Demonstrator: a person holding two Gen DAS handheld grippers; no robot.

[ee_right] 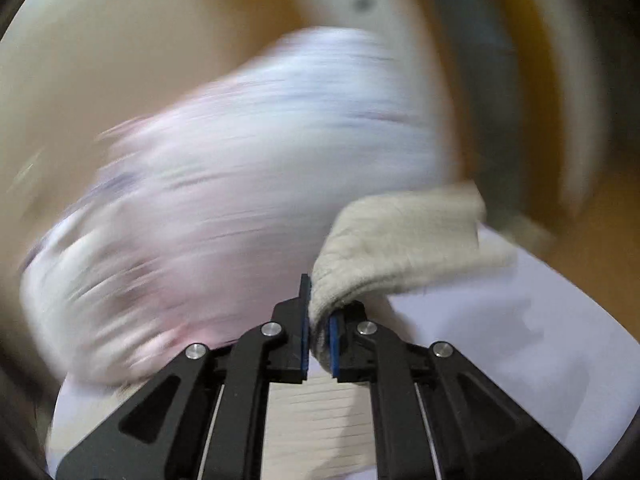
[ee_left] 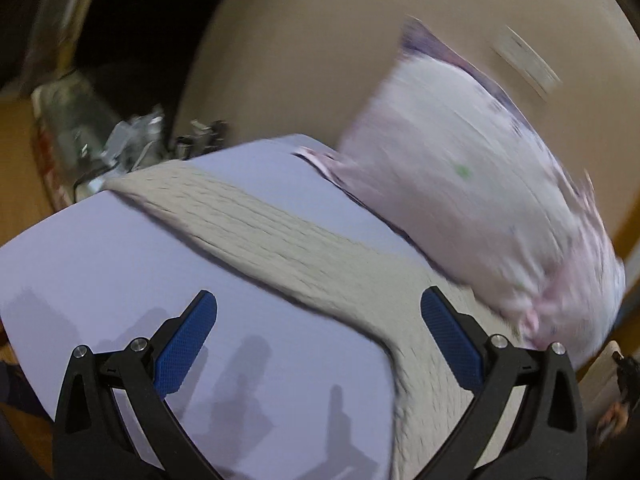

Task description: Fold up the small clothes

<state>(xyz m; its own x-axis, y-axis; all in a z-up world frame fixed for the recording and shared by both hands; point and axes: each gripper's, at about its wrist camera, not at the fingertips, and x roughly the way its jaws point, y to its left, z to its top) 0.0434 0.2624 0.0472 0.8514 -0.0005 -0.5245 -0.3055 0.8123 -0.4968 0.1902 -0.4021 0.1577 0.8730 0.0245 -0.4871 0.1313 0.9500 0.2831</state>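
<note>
A beige ribbed knit garment (ee_left: pixel 280 236) lies as a long strip across a pale lavender sheet (ee_left: pixel 120 272). My left gripper (ee_left: pixel 320 312) is open above the sheet, its right blue pad over the knit. My right gripper (ee_right: pixel 318 320) is shut on a folded edge of the beige knit garment (ee_right: pixel 400 240), lifted off the lavender sheet (ee_right: pixel 520 340). A pale pink and white printed garment (ee_left: pixel 460 184) lies bunched beside the knit; it shows blurred in the right wrist view (ee_right: pixel 240 200).
A beige table surface (ee_left: pixel 320 40) runs behind the sheet. Cluttered metal and glass items (ee_left: pixel 100 132) stand at the far left edge. A small white label (ee_left: pixel 524 60) lies on the table. Both views are motion blurred.
</note>
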